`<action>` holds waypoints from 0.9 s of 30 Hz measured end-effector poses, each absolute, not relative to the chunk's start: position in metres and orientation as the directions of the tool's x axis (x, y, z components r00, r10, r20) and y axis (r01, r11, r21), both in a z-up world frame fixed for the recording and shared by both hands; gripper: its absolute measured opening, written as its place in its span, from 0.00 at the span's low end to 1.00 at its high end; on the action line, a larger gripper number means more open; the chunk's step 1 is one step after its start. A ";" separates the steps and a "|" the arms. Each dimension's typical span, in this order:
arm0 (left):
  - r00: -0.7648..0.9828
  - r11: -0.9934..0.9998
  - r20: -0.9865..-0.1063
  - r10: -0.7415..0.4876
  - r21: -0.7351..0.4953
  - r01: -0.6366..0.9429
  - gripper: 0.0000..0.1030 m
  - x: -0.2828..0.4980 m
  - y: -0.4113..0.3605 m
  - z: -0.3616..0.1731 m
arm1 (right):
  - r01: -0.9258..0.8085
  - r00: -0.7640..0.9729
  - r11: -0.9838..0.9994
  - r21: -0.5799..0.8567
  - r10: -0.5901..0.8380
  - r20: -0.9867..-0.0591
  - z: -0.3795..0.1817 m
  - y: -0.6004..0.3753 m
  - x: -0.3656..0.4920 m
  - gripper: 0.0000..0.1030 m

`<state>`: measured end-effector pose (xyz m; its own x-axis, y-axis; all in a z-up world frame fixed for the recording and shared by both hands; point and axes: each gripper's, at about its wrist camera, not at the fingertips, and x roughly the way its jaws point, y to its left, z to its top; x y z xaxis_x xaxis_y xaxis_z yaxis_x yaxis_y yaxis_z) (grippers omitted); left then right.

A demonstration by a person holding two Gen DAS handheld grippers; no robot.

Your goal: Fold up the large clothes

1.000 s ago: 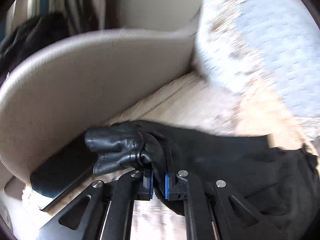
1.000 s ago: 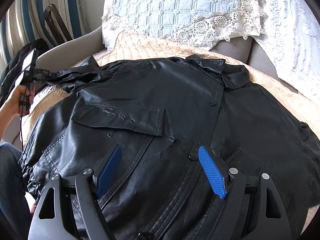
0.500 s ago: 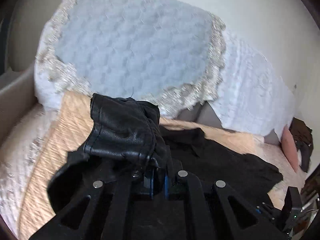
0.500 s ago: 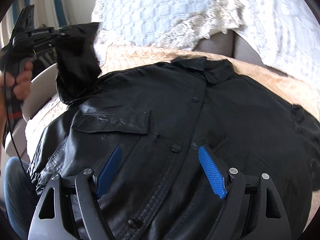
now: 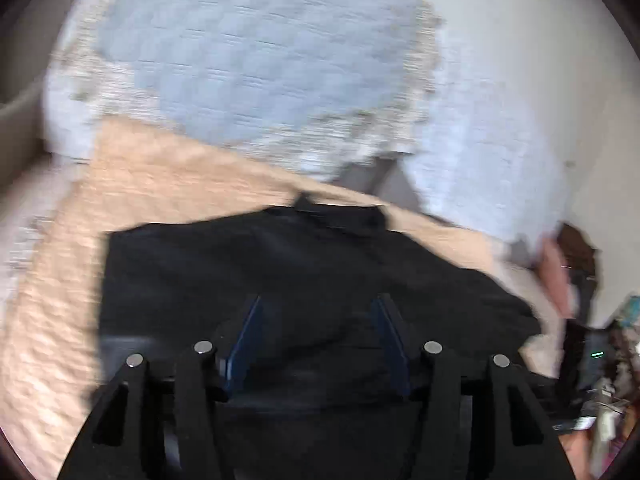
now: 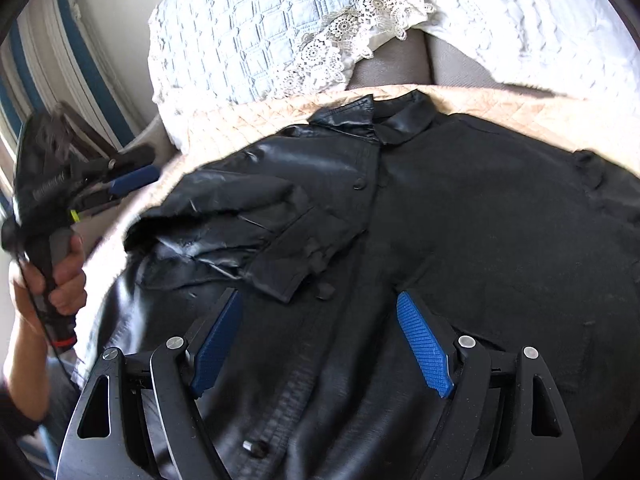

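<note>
A black leather jacket [image 6: 460, 220] lies front up on a beige quilted cover [image 6: 520, 112]. Its left sleeve [image 6: 240, 220] is folded in across the chest. My right gripper [image 6: 320, 308] is open and empty, just above the jacket's lower front. My left gripper [image 5: 318, 312] is open and empty above the jacket [image 5: 280, 272]; that view is blurred. In the right wrist view the left gripper [image 6: 132, 182] is at the jacket's left side, held by a hand.
A pale blue quilted pillow with lace trim [image 6: 260, 32] and a white one [image 6: 540, 20] stand behind the jacket. A grey backrest [image 6: 400, 68] shows between them. Striped fabric [image 6: 60, 64] hangs at the far left. Clutter [image 5: 600, 380] lies at the right.
My left gripper carried the sleeve cuff up and over the jacket, then opened and let it go. The sleeve now lies across the chest. My right gripper stayed open.
</note>
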<state>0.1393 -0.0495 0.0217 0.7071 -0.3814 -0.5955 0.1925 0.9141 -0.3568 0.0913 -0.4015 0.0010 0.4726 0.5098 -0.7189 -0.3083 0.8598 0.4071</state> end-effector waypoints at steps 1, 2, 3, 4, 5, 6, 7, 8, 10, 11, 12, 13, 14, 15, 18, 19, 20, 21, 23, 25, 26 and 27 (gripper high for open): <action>0.704 0.931 -0.628 -0.330 -0.341 0.132 0.55 0.144 -0.035 0.014 | -0.303 0.467 0.853 0.425 0.521 -0.714 0.000 -0.400 0.093 0.77; 0.686 0.935 -0.662 -0.300 -0.346 0.075 0.55 0.148 -0.021 0.004 | -0.294 0.461 0.847 0.442 0.531 -0.711 -0.002 -0.396 0.096 0.75; 0.652 0.929 -0.701 -0.290 -0.368 0.018 0.53 0.153 -0.008 -0.009 | -0.284 0.453 0.848 0.448 0.530 -0.717 -0.005 -0.389 0.102 0.74; 0.611 0.919 -0.733 -0.298 -0.395 -0.026 0.48 0.158 0.001 -0.020 | -0.279 0.443 0.851 0.444 0.524 -0.727 -0.008 -0.382 0.108 0.69; 0.577 0.907 -0.752 -0.319 -0.419 -0.044 0.47 0.161 0.007 -0.029 | -0.275 0.436 0.855 0.440 0.519 -0.735 -0.010 -0.378 0.111 0.64; 0.559 0.902 -0.761 -0.329 -0.428 -0.052 0.45 0.162 0.009 -0.037 | -0.266 0.414 0.861 0.435 0.509 -0.755 -0.015 -0.369 0.122 0.62; 0.551 0.904 -0.768 -0.327 -0.425 -0.055 0.44 0.163 0.010 -0.042 | -0.248 0.393 0.870 0.427 0.493 -0.776 -0.020 -0.363 0.131 0.56; 0.546 0.909 -0.774 -0.321 -0.415 -0.053 0.44 0.165 0.007 -0.045 | -0.217 0.362 0.883 0.415 0.468 -0.806 -0.029 -0.358 0.142 0.51; 0.542 0.927 -0.788 -0.292 -0.373 -0.043 0.44 0.169 0.000 -0.049 | -0.176 0.319 0.882 0.437 0.471 -0.822 -0.041 -0.352 0.158 0.41; 0.545 0.934 -0.791 -0.278 -0.356 -0.039 0.44 0.171 -0.002 -0.048 | -0.155 0.321 0.889 0.430 0.457 -0.829 -0.044 -0.350 0.165 0.35; 0.549 0.939 -0.791 -0.269 -0.343 -0.034 0.44 0.173 -0.004 -0.048 | -0.155 0.331 0.899 0.410 0.439 -0.835 -0.044 -0.347 0.170 0.28; 0.555 0.940 -0.788 -0.268 -0.340 -0.028 0.44 0.173 -0.004 -0.047 | -0.158 0.344 0.906 0.393 0.423 -0.838 -0.042 -0.345 0.174 0.07; 0.559 0.938 -0.783 -0.273 -0.345 -0.026 0.44 0.175 -0.003 -0.047 | -0.152 0.350 0.910 0.387 0.416 -0.839 -0.041 -0.345 0.180 0.06; 0.563 0.934 -0.778 -0.280 -0.357 -0.028 0.44 0.176 -0.001 -0.047 | -0.141 0.359 0.908 0.395 0.418 -0.834 -0.039 -0.346 0.186 0.05; 0.553 0.925 -0.778 -0.298 -0.379 -0.035 0.44 0.179 0.005 -0.048 | -0.152 0.418 0.907 0.392 0.419 -0.806 -0.023 -0.348 0.192 0.04; 0.555 0.922 -0.775 -0.304 -0.386 -0.035 0.44 0.177 0.008 -0.045 | -0.152 0.417 0.910 0.385 0.413 -0.810 -0.022 -0.349 0.192 0.05; 0.556 0.920 -0.773 -0.304 -0.389 -0.037 0.44 0.173 0.012 -0.042 | -0.153 0.402 0.913 0.378 0.407 -0.820 -0.025 -0.348 0.192 0.05; 0.567 0.919 -0.766 -0.302 -0.393 -0.041 0.44 0.168 0.016 -0.037 | -0.150 0.374 0.924 0.352 0.382 -0.845 -0.030 -0.349 0.191 0.05; 0.606 0.913 -0.734 -0.308 -0.407 -0.029 0.44 0.158 0.023 -0.023 | -0.159 0.390 0.939 0.305 0.343 -0.855 -0.025 -0.353 0.185 0.05; 0.634 0.922 -0.715 -0.296 -0.386 -0.005 0.44 0.152 0.024 -0.013 | -0.182 0.447 0.936 0.302 0.352 -0.822 -0.010 -0.355 0.177 0.05; 0.632 0.932 -0.721 -0.285 -0.362 0.007 0.44 0.152 0.021 -0.014 | -0.195 0.465 0.928 0.317 0.372 -0.804 -0.005 -0.355 0.174 0.09; 0.616 0.944 -0.740 -0.270 -0.330 0.016 0.44 0.154 0.015 -0.019 | -0.213 0.472 0.920 0.329 0.391 -0.790 -0.001 -0.351 0.171 0.11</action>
